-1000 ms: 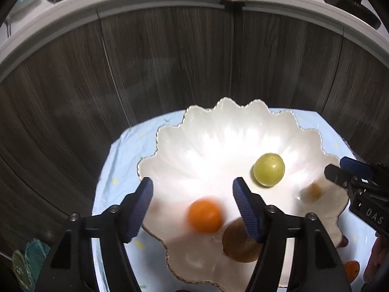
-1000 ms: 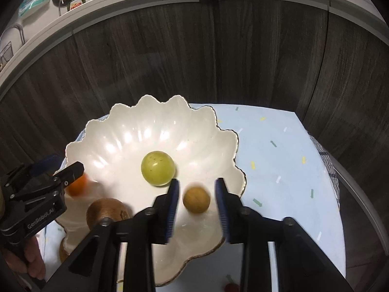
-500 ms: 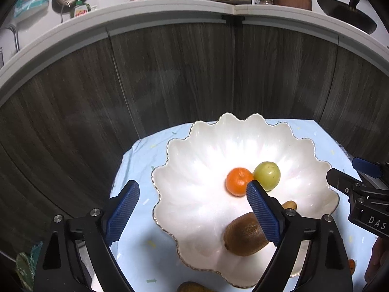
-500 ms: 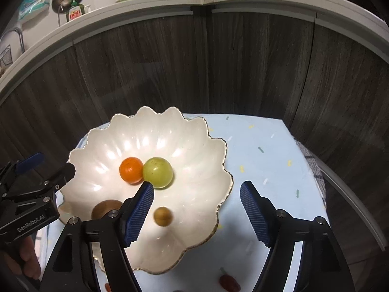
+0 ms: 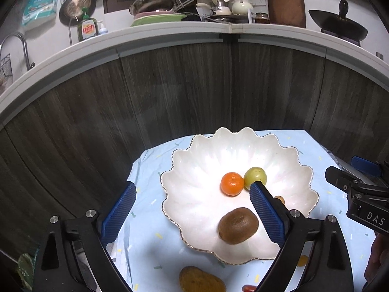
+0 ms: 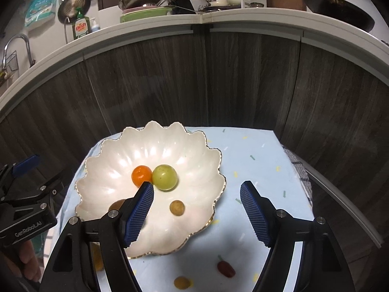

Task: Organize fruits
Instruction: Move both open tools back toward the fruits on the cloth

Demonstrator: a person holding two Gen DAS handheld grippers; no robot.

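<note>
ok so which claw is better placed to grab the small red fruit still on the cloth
Right, probably. The red fruit lies on the cloth just in front of the empty right claw, near its centre line. The left claw, jaws opening and empty, sees it only at its lower edge.

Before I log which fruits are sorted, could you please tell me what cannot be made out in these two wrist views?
- Small tan fruit: left wrist view, almost wholly behind the left claw's finger.
- Kiwi: right wrist view, half hidden by the right claw's finger.
- Brown fruit and red fruit outside the bowl: left wrist view, cut off by the bottom edge.
- Yellowish fruit: right wrist view, mostly behind the claw arm.
</note>
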